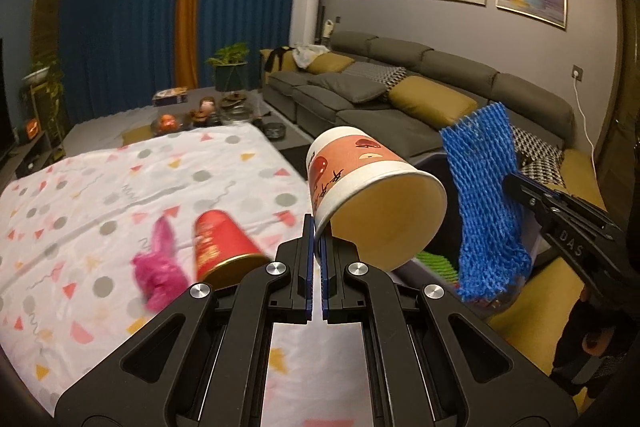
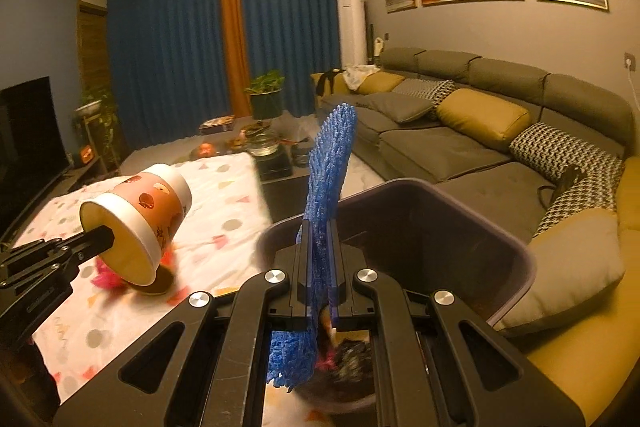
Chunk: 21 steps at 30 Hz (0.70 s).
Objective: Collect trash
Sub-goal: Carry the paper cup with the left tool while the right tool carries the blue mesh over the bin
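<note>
Both loads held; bin lies nearer the right hand.
Right gripper (image 2: 322, 267) jaws clamp the blue foam net (image 2: 330, 163), upright at the bin (image 2: 516, 251) rim. Left gripper (image 1: 317, 259) jaws pinch the paper cup (image 1: 360, 187) wall, cup tipped sideways over the bench (image 1: 100, 187) edge, bin to its right.

Left gripper (image 1: 317, 227) clamped tight, tilted slightly downward; right gripper (image 2: 320, 227) likewise pinched closed, angled down, just to its right.
</note>
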Each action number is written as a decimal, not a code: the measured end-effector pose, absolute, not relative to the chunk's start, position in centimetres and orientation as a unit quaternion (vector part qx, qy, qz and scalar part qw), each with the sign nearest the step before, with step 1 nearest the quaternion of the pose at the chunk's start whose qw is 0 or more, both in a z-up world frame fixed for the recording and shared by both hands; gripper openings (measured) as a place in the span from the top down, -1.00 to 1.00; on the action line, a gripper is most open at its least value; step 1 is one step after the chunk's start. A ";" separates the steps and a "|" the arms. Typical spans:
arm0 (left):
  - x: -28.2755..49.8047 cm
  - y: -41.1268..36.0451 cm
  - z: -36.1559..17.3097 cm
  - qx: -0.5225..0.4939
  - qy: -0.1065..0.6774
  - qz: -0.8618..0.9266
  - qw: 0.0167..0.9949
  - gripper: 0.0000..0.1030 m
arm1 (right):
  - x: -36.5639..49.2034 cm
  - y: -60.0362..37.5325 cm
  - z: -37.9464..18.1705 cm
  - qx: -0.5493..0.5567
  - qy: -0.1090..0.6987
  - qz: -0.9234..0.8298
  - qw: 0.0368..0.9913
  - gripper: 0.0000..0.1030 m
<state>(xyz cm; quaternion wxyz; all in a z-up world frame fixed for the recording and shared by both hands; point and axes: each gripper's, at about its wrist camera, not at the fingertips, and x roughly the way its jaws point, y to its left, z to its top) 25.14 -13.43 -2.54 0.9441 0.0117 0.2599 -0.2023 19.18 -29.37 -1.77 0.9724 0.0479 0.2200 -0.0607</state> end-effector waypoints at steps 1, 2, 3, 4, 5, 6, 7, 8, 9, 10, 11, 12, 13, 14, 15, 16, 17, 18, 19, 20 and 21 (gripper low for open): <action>25.3 -14.1 -2.6 0.013 0.260 -0.208 0.943 0.97 | 19.4 -29.7 -1.9 0.046 0.220 -0.067 0.972 0.86; 25.4 -14.6 -2.6 0.014 0.260 -0.211 0.942 0.97 | 19.4 -30.1 -2.0 0.044 0.219 -0.072 0.972 0.86; 25.6 -15.5 -2.7 0.016 0.261 -0.217 0.941 0.97 | 19.5 -30.4 -2.1 0.041 0.219 -0.079 0.972 0.86; 25.7 -16.2 -2.8 0.018 0.262 -0.221 0.939 0.97 | 19.6 -30.7 -2.2 0.040 0.220 -0.082 0.971 0.86; 26.0 -17.0 -2.9 0.019 0.263 -0.226 0.938 0.97 | 19.8 -31.0 -2.3 0.039 0.222 -0.086 0.971 0.86; 26.2 -17.5 -3.1 0.020 0.264 -0.229 0.937 0.97 | 19.9 -31.2 -2.4 0.038 0.223 -0.089 0.970 0.86; 26.4 -18.2 -3.2 0.019 0.266 -0.232 0.935 0.97 | 20.0 -31.4 -2.5 0.035 0.223 -0.093 0.970 0.86; 26.6 -18.8 -3.4 0.018 0.269 -0.236 0.934 0.97 | 20.1 -31.7 -2.6 0.032 0.224 -0.096 0.969 0.86; 26.9 -19.3 -3.7 0.017 0.272 -0.239 0.932 0.97 | 20.2 -31.9 -2.7 0.029 0.225 -0.098 0.969 0.86; 27.1 -19.6 -3.8 0.016 0.274 -0.242 0.931 0.97 | 20.1 -32.0 -2.8 0.026 0.225 -0.101 0.969 0.86; 27.2 -20.0 -4.0 0.016 0.277 -0.245 0.929 0.97 | 20.2 -32.2 -3.0 0.020 0.226 -0.105 0.968 0.86; 27.4 -20.6 -4.3 0.016 0.280 -0.248 0.927 0.97 | 20.3 -32.1 -3.1 0.016 0.227 -0.108 0.968 0.86; 27.6 -21.1 -4.5 0.016 0.282 -0.251 0.926 0.97 | 20.4 -32.2 -3.3 0.012 0.228 -0.112 0.967 0.86; 27.8 -21.6 -4.8 0.017 0.285 -0.253 0.924 0.97 | 20.4 -32.3 -3.4 0.009 0.230 -0.113 0.967 0.86; 28.0 -21.9 -4.9 0.018 0.287 -0.253 0.924 0.97 | 20.5 -32.4 -3.5 0.009 0.232 -0.113 0.966 0.86; 28.2 -22.3 -5.1 0.019 0.289 -0.255 0.923 0.97 | 20.6 -32.5 -3.6 0.010 0.234 -0.113 0.966 0.86; 28.4 -22.7 -5.3 0.019 0.291 -0.256 0.922 0.97 | 20.7 -32.7 -3.8 0.010 0.236 -0.114 0.965 0.86; 28.5 -22.9 -5.4 0.020 0.292 -0.257 0.921 0.97 | 20.8 -32.9 -3.9 0.010 0.238 -0.115 0.964 0.86; 28.5 -23.3 -5.5 0.020 0.293 -0.257 0.921 0.97 | 20.9 -33.0 -4.1 0.011 0.240 -0.115 0.964 0.86; 28.6 -23.7 -5.7 0.021 0.294 -0.258 0.920 0.97 | 20.9 -33.3 -4.1 0.013 0.241 -0.114 0.964 0.86; 28.7 -23.9 -5.8 0.022 0.295 -0.258 0.920 0.96 | 20.9 -33.4 -4.3 0.015 0.242 -0.114 0.963 0.86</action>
